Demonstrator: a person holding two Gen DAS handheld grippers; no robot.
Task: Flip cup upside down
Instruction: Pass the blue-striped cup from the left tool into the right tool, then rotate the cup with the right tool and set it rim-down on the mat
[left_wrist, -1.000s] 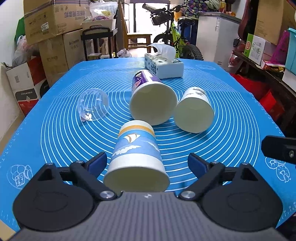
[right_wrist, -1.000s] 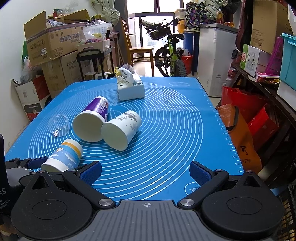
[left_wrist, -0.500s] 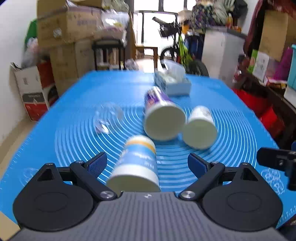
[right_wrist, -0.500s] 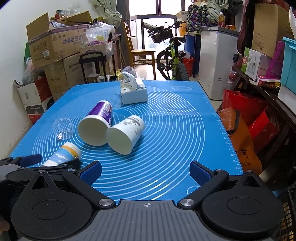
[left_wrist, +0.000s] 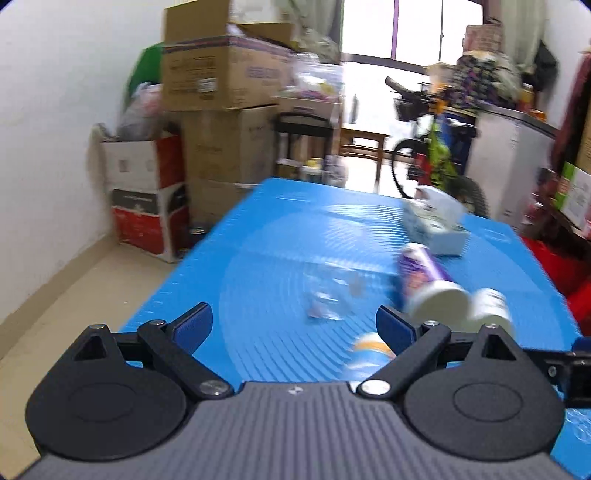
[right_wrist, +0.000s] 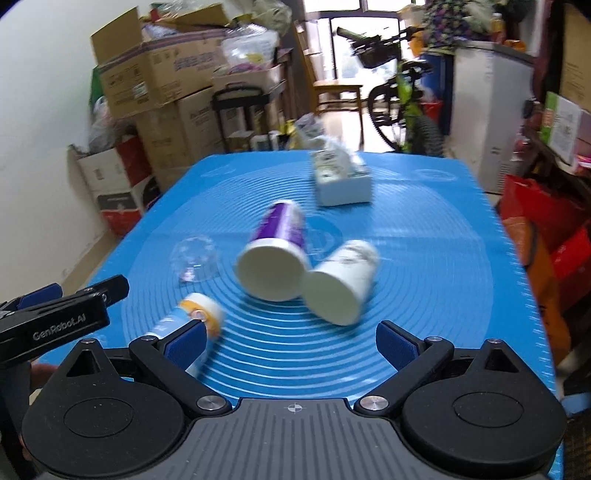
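Note:
A blue-and-white paper cup (right_wrist: 192, 317) lies on its side near the mat's front left; in the left wrist view (left_wrist: 369, 350) it shows blurred behind the right finger. A purple cup (right_wrist: 275, 247) and a white cup (right_wrist: 340, 280) lie on their sides mid-mat, also in the left wrist view, purple (left_wrist: 424, 280) and white (left_wrist: 491, 306). A clear plastic cup (right_wrist: 195, 258) lies to their left. My left gripper (left_wrist: 293, 325) is open and empty, left of the blue cup. My right gripper (right_wrist: 291, 341) is open and empty, with the blue cup by its left finger.
The blue mat (right_wrist: 424, 258) covers the table. A tissue box (right_wrist: 341, 177) stands at the back. Cardboard boxes (right_wrist: 155, 77) stack off the left edge, a bicycle (right_wrist: 402, 99) behind, and red bags (right_wrist: 546, 221) off the right edge. The left gripper's body (right_wrist: 55, 325) shows at left.
My left gripper has swung left and back, leaving the blue cup off to its right. My right gripper has moved left and forward toward the cups. Both views are motion-blurred.

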